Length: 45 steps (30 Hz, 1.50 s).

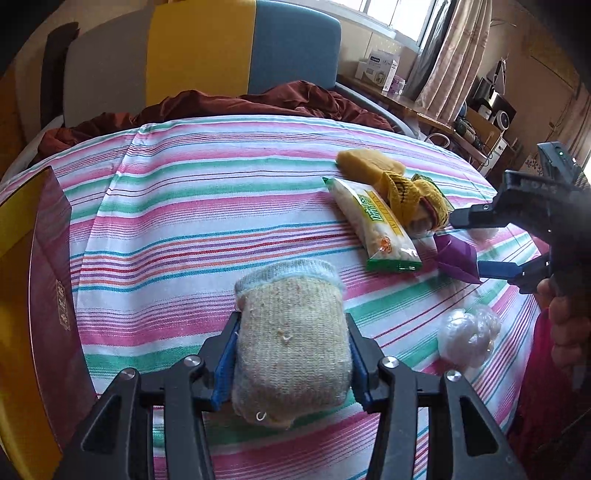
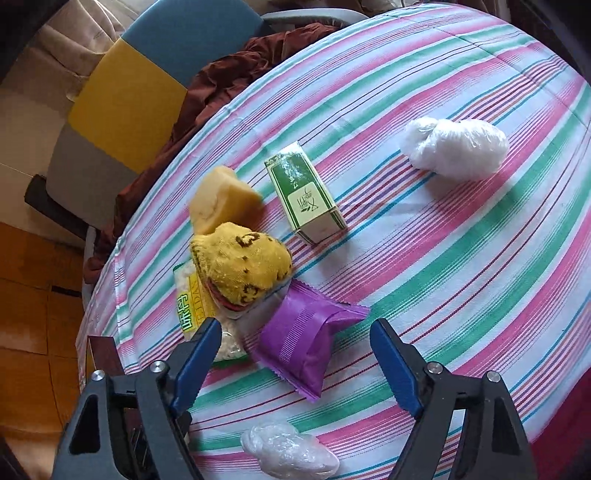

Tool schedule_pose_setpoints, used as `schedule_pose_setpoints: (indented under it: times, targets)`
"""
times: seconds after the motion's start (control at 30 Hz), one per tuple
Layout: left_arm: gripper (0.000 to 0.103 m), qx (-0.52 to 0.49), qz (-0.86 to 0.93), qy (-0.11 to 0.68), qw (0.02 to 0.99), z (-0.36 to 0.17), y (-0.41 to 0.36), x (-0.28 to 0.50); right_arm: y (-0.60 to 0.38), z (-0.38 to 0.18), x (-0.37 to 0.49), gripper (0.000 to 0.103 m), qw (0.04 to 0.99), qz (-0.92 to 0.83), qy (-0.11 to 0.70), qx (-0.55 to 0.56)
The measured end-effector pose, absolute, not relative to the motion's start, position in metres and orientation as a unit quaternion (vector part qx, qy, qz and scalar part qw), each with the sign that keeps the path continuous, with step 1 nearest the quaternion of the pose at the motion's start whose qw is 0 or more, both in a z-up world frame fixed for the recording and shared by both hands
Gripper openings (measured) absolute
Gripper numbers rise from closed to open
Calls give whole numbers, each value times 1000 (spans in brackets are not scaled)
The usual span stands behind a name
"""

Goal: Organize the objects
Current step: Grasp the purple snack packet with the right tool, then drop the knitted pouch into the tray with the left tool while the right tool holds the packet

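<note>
Left tongs (image 1: 291, 354) clamped on beige sock (image 1: 291, 332); right tongs (image 2: 295, 354) open astride purple packet (image 2: 303, 339).

A striped cloth (image 1: 221, 192) covers the surface, with a chair (image 1: 207, 51) in grey, yellow and blue panels behind. Daylight enters a curtained window (image 1: 402, 18); the floor (image 2: 33, 280) is orange tile.

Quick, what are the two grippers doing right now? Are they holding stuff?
Left gripper: shut on the beige rolled sock.
Right gripper: open, holding nothing, with the purple packet between its fingers.
</note>
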<state>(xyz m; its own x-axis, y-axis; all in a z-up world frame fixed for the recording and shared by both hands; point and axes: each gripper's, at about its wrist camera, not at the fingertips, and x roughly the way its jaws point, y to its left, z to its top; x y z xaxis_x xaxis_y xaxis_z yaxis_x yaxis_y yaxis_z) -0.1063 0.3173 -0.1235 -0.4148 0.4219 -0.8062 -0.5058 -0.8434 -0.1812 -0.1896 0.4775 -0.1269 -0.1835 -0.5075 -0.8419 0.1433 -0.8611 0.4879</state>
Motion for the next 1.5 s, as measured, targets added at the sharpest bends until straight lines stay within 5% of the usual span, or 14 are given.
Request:
schedule_pose_setpoints:
  times: [0.2,0.37,0.73,1.07,1.5]
  targets:
    - [51,-458,843,46,278,-125,318,-104,470,-130,-195,82,204,-761,-129,602]
    - [51,-446,850,64,273,-128,320,-98,457,-133,-195,42,182,-780,-50,596]
    - [50,-458,844,37,278,-90,289,-80,436,-134,-193,42,172,-796,16,580]
    - [50,-428,885,-14,183,-26,148,-104,424,-133,-184,42,161,-803,51,572]
    - [50,-550,834,-43,22,-96,24,-182,412,-131,-172,42,135,-811,67,565]
